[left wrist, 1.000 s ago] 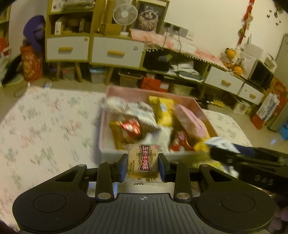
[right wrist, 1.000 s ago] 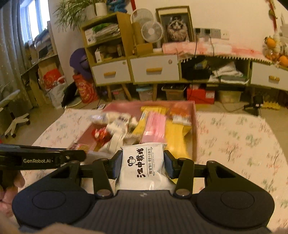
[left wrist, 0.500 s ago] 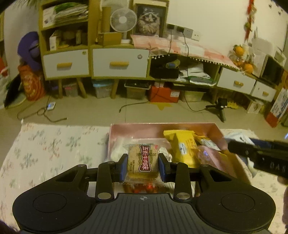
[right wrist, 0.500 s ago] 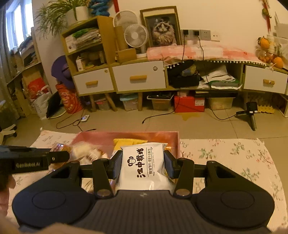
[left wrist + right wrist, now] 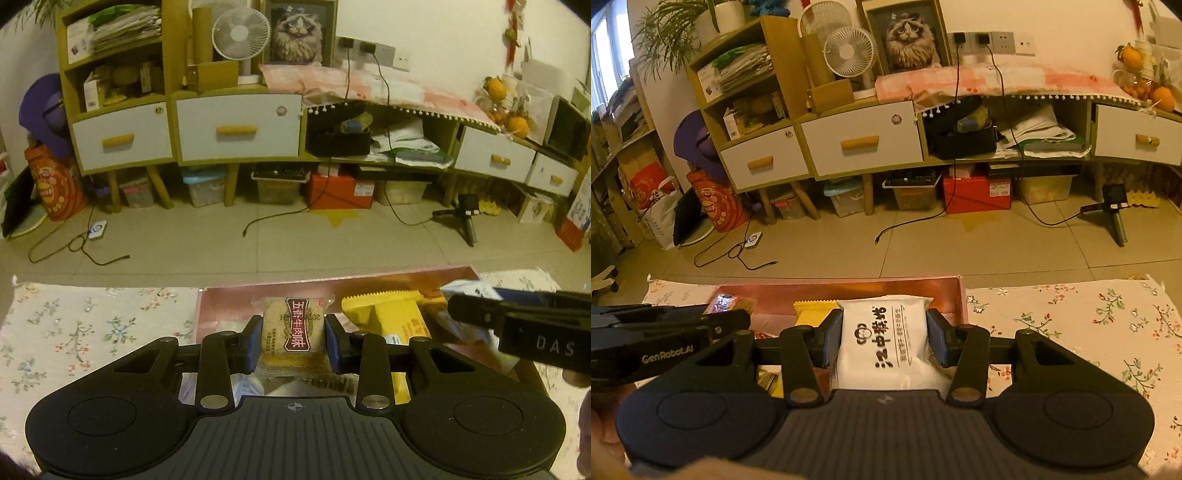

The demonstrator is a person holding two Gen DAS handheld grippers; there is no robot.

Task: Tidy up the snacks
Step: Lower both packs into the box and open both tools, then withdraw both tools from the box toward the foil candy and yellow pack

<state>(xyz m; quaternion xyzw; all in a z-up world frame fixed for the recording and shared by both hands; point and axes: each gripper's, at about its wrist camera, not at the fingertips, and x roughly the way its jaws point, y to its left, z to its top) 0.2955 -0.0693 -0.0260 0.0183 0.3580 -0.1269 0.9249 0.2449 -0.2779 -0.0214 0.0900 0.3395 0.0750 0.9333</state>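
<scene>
Left gripper (image 5: 293,343) clamping beef-flavour cracker pkt (image 5: 293,332), pink tray (image 5: 229,295) below, yellow pkt (image 5: 391,314) beside

The pink box's (image 5: 955,291) near part and contents lie hidden behind the white packet (image 5: 882,343).

Left hand-held gripper (image 5: 294,338): black, with blue finger pads (image 5: 254,341). Cracker packet (image 5: 293,334) was tan under clear wrap, with a dark red label and white characters. Pouch (image 5: 884,345) was white with black characters. Box (image 5: 369,282) at lower centre was pink; snack bag (image 5: 384,314) yellow. Worktop (image 5: 1089,321) cloth was cream with small floral sprigs.
</scene>
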